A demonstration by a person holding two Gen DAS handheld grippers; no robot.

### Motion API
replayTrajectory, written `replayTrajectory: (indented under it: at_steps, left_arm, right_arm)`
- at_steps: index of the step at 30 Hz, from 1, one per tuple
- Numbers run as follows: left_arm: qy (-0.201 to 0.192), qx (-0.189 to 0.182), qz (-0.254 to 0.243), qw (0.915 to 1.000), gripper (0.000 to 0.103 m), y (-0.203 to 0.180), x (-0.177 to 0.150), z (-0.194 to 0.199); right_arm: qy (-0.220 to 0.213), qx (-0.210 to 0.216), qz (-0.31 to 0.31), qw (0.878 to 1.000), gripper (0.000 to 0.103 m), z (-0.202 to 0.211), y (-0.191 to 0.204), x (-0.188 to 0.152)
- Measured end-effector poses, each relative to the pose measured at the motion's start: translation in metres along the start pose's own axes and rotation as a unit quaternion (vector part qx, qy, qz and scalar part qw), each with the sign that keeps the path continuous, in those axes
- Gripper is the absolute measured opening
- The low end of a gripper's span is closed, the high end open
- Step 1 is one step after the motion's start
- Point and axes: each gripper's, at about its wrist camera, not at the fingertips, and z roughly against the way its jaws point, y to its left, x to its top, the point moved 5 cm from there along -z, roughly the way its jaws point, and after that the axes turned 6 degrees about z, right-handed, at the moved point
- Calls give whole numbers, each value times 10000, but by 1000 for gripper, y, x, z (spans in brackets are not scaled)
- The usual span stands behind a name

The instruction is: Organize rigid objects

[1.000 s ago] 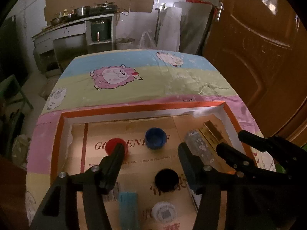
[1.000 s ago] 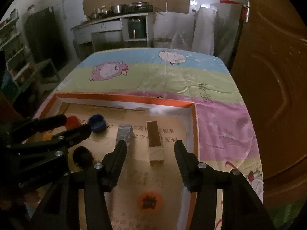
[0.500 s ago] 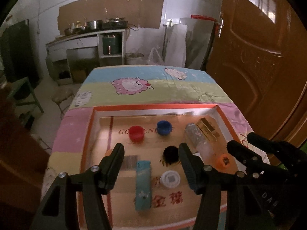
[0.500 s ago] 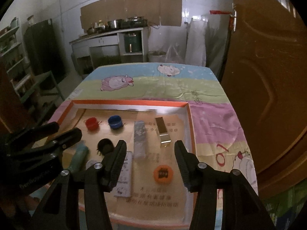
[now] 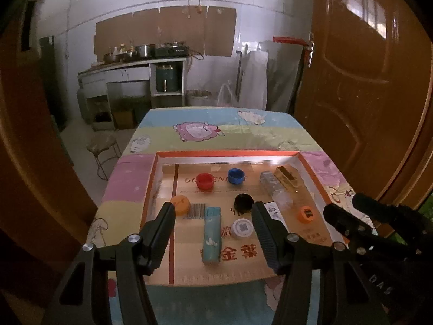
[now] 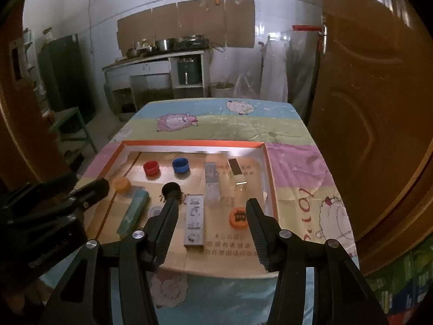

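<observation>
While both claws hang above the near edge of the counter [image 5: 127, 178], neither holds anything: the left claw [image 5: 212, 233] stands wide with its jaws apart over the tray, and the right claw [image 6: 211, 224] is likewise spread, nothing between its fingers.

The shallow orange-rimmed tray [image 6: 189, 143] lies on the cartoon-sheep cloth and carries all the small things. At its far side sit a red cap [image 5: 204, 180] and, just right of it, a blue cap [image 5: 236, 176]. Farther right lie a clear box [image 6: 211, 180] and a gold box [image 5: 286, 178] side by side. A black cap [image 5: 243, 201] sits mid-tray, an orange cap [image 5: 180, 204] at the left, a teal box [image 5: 212, 234] near, a white cap [image 5: 242, 227] beside it, and a printed orange cap [image 6: 238, 217] at the right.
</observation>
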Motion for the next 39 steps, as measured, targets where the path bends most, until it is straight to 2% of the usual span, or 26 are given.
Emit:
replayTrajectory:
  at_steps: [12, 20, 26, 35, 39]
  left_arm:
    - [-301, 122, -44, 9995, 58, -5, -20, 51]
    - [-867, 240, 33, 9959, 58, -7, -36, 105]
    - [-882, 298, 75, 9956, 58, -8, -55, 133]
    - [-875, 232, 174, 9957, 58, -8, -82, 166]
    - [-1059, 313, 127, 9938, 58, -9, -89, 184]
  right_arm:
    - [-311, -189, 82, 9993, 54, 50, 19, -18]
    - [-535, -236, 54, 9983, 54, 91, 27, -29]
    - [-747, -334, 16, 9966, 54, 124, 31, -39]
    - [-906, -440, -3, 9949, 54, 170, 42, -70]
    - [-915, -449, -26, 9948, 54, 187, 45, -84]
